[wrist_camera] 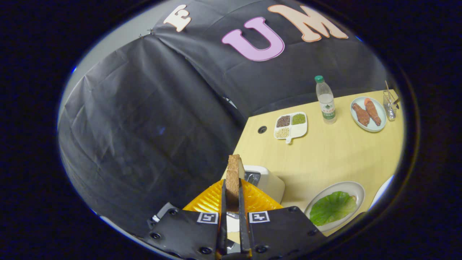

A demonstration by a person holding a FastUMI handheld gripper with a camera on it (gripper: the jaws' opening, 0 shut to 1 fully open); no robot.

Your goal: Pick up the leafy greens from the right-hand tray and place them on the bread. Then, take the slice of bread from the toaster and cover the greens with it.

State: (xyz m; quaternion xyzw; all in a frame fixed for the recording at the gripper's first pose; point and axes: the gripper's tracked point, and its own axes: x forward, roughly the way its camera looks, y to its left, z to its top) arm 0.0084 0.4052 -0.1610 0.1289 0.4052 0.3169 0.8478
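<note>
- Gripper view showed the gripper [232,202] pinching a slice of bread [234,180] edge-on, both fingers pressed on its faces, slice standing upright betw them
- Slice was lifted clear above the toaster [265,184], which sat just beyond & to the right of the fingers on the wooden table [332,159]
- Leafy greens [332,207] lay on the white plate [355,189] to the right of the toaster; a bit of bread edge peeked out past the leaf, so greens looked already placed on the bottom slice
- Step in hand, by judgement: 2nd half of task, carrying the toaster slice over to cover the greens
- Next move prob calls for swinging right twd the plate, tipping the slice from upright to flat, lowering it square over the leaf, then spreading the fingers
- Risk: slice held by a narrow pinch, could slip or land skewed when tipped
- Elsewhere, well apart at far side of table: divided dish of beans [290,125], water bottle [325,101], plate w/ two browned pieces [368,113], glass holder [389,104]
</note>
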